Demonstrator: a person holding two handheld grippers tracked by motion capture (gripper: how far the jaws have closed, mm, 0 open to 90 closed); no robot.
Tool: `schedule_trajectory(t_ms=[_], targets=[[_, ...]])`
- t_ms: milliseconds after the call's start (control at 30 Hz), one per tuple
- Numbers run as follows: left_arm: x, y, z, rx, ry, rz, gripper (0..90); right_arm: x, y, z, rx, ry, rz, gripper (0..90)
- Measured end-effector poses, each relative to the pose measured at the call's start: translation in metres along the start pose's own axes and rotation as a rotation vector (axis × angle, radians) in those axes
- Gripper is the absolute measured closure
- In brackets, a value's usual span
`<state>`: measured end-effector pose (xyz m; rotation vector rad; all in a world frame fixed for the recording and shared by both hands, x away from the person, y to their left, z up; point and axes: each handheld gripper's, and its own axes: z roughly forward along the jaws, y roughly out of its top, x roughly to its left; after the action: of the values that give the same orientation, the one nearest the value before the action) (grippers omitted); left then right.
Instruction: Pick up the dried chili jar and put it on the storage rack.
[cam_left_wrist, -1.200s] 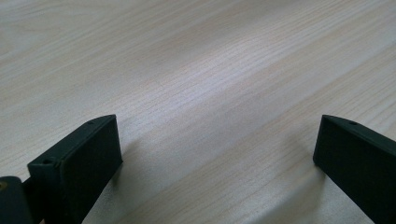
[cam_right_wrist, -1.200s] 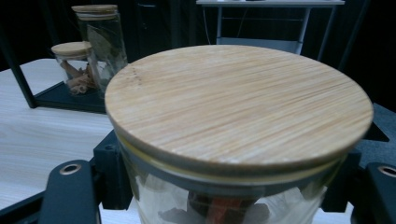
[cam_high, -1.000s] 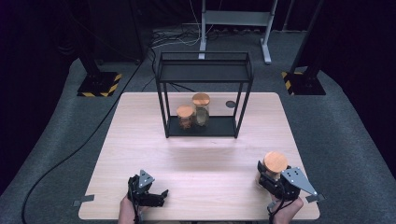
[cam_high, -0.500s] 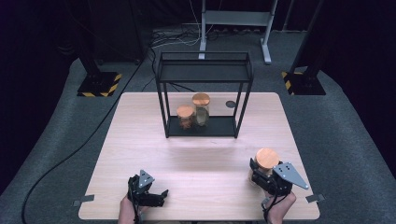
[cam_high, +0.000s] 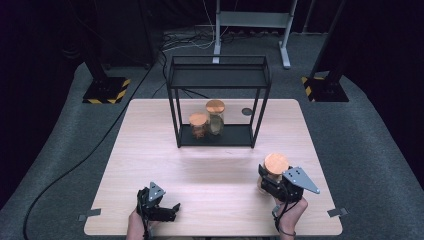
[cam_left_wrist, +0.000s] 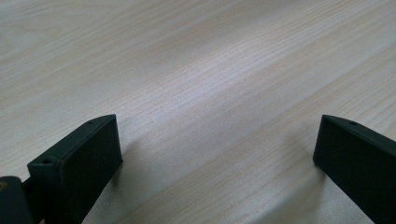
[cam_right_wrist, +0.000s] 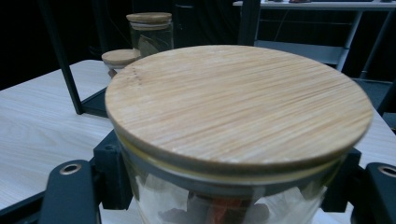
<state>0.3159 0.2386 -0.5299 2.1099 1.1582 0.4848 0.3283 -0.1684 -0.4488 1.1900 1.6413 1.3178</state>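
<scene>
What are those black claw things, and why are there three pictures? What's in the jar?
A person sits at a wooden table and holds a tool in each hand, called a hand-held gripper: two black jaws that squeeze things. One picture comes from a camera high above. The other two come from small cameras riding on each tool. The right hand-held gripper squeezes a glass jar with a bamboo lid; something orange and dark is inside, but I can't tell what. The left hand-held gripper is open and holds nothing. Farther back stands a black metal shelf with two more lidded jars on its bottom level.
</scene>
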Motion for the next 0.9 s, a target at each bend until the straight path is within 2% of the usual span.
schedule_trajectory(t_ms=[900], targets=[[0.000,0.000,0.000,0.000,0.000,0.001,0.3,0.020,0.018,0.043,0.001,0.083,-0.038,24.5]])
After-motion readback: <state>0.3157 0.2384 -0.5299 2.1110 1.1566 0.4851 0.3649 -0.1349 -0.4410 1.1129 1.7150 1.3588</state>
